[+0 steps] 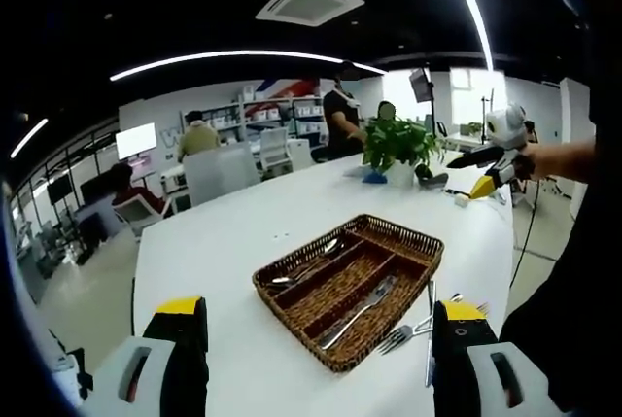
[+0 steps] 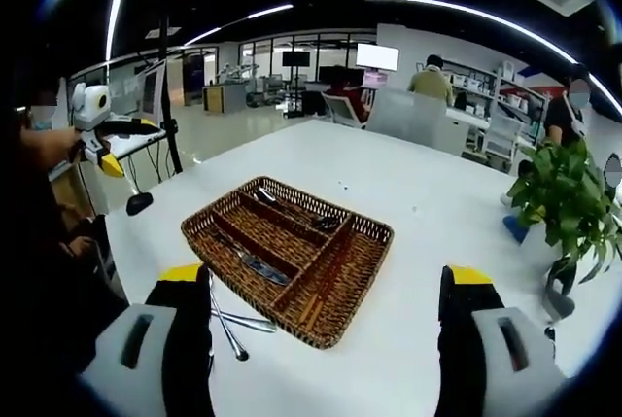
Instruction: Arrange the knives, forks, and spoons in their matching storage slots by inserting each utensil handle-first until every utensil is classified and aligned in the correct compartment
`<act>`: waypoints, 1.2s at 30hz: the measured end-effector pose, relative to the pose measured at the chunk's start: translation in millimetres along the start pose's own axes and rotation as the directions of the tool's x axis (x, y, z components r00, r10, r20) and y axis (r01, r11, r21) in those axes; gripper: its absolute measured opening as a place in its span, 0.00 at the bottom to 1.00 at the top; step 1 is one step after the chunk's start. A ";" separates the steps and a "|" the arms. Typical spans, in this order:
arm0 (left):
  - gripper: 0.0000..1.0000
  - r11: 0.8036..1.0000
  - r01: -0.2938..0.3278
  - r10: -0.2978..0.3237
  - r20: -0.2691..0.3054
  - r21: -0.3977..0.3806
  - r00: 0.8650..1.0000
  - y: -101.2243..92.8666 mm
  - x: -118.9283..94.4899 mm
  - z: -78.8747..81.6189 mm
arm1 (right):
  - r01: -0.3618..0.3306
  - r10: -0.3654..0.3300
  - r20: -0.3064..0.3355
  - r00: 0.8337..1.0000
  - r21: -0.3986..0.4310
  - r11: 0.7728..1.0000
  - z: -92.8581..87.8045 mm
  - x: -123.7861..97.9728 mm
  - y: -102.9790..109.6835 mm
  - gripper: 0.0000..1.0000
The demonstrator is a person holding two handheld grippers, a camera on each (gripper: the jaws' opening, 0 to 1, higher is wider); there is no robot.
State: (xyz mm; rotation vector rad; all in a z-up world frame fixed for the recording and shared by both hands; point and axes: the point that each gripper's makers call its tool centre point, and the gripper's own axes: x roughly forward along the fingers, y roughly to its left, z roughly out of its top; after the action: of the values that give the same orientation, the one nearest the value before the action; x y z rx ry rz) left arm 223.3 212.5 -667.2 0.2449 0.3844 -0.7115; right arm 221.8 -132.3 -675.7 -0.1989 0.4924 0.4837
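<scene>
Already your wicker cutlery tray (image 1: 413, 242) holds part of the set: in the left gripper view a spoon (image 1: 309, 263) lies in the far slot and a fork (image 1: 358, 311) in a nearer one, while the right gripper view shows a knife (image 2: 251, 261) lying along one long compartment. Which way each handle points is too small to tell. The tray sits in the middle of the white table (image 1: 243, 232), well ahead of both grippers.

Left to do: a small heap of loose utensils (image 1: 420, 328), at least a fork and a knife, lies on the table just beside the tray's near edge, close to your left gripper (image 1: 321, 339). In the right gripper view the same loose pieces (image 2: 229, 323) show next to your right gripper (image 2: 326, 320). So you're partway, by my judgement, with sorting unfinished.

Both grippers hover above the table with jaws spread wide, carrying nothing. A potted plant (image 1: 398, 145) stands at the table's far end.
</scene>
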 end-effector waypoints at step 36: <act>1.00 1.000 -0.012 0.012 -0.030 -0.010 0.999 -4.1 -3.4 -18.7 | -0.323 0.303 -0.112 0.946 -0.280 0.904 6.7 40.6 91.3 0.78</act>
State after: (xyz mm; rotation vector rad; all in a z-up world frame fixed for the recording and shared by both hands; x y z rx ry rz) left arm 213.3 217.9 -682.9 0.2478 0.4148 -0.6946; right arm 211.2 -34.9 -696.3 -0.4280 0.5184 0.8706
